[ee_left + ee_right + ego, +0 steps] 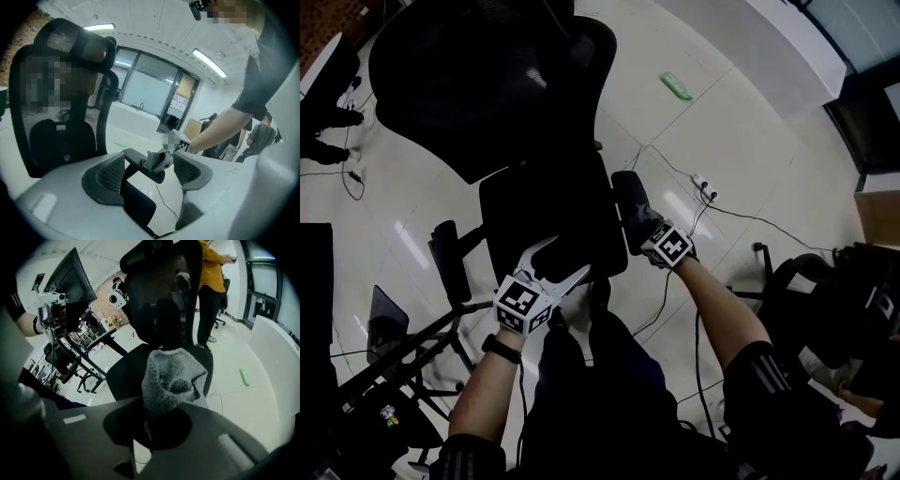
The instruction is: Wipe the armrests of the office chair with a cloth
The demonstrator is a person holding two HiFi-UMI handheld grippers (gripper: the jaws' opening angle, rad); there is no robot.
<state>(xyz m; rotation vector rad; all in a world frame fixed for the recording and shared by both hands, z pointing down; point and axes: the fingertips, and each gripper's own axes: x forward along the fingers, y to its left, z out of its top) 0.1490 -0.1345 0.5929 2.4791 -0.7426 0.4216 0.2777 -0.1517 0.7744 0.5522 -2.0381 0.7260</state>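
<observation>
The black office chair (539, 141) stands in front of me, its seat (548, 220) in the middle of the head view. My right gripper (639, 225) is shut on a grey cloth (173, 378) and presses it on the chair's right armrest (628, 199). In the left gripper view the cloth (157, 160) lies bunched on that armrest (140, 165). My left gripper (564, 258) hovers open over the seat's front edge with nothing between its jaws. The left armrest (450, 258) is untouched, to the left of it.
A green object (676, 86) lies on the floor behind the chair. A power strip (705, 187) with a cable runs on the tiles at right. Another chair (811, 281) stands at right, a desk frame (403, 361) at left. A person in an orange top (213, 287) stands behind the chair.
</observation>
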